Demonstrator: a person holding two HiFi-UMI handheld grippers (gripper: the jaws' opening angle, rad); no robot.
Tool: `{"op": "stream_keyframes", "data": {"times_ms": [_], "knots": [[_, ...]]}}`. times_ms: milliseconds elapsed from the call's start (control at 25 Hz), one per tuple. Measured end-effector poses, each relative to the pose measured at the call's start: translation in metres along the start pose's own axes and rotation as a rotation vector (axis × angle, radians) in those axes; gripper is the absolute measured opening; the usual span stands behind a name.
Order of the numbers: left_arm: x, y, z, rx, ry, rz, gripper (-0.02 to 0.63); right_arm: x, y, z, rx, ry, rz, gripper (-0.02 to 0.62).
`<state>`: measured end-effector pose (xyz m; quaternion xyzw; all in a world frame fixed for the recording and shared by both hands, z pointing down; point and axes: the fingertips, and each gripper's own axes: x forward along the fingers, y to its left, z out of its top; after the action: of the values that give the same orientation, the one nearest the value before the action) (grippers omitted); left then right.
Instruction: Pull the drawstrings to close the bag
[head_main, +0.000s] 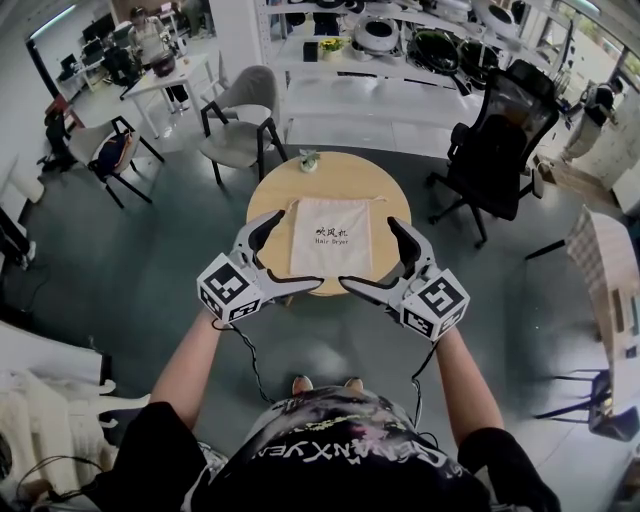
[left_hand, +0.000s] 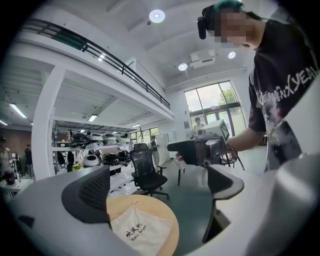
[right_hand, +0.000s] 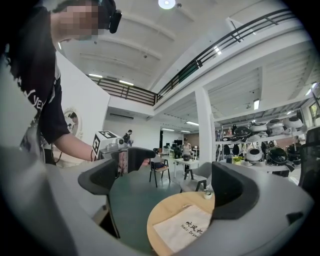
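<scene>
A cream drawstring bag (head_main: 332, 237) with black print lies flat on a small round wooden table (head_main: 340, 175); its cord (head_main: 378, 200) trails from the far right corner. My left gripper (head_main: 295, 252) and right gripper (head_main: 370, 252) hang above the table's near edge, facing each other. Both are open and hold nothing. In the left gripper view the bag (left_hand: 140, 230) lies below my wide-spread jaws, with the right gripper (left_hand: 200, 147) opposite. In the right gripper view the bag (right_hand: 187, 230) also lies below, and the left gripper (right_hand: 125, 157) faces me.
A small green-and-white object (head_main: 308, 160) sits at the table's far edge. A black office chair (head_main: 500, 140) stands to the right and a grey chair (head_main: 240, 125) to the far left. White shelves with pots (head_main: 420, 45) line the back.
</scene>
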<state>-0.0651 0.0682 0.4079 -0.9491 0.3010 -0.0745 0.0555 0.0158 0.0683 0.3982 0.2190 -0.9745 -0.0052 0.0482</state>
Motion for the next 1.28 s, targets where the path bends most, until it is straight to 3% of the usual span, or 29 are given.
{"op": "stream_keyframes", "data": {"times_ms": [920,1280], "knots": [[0.000,0.000,-0.002,0.033,0.035,0.047,0.588,-0.013,-0.009,-0.001,-0.022,0.000,-0.023,0.584],[0.014,-0.031,0.007,0.045,0.043,0.098,0.588,-0.053,-0.010,-0.006,-0.047,-0.006,0.000,0.586]]}}
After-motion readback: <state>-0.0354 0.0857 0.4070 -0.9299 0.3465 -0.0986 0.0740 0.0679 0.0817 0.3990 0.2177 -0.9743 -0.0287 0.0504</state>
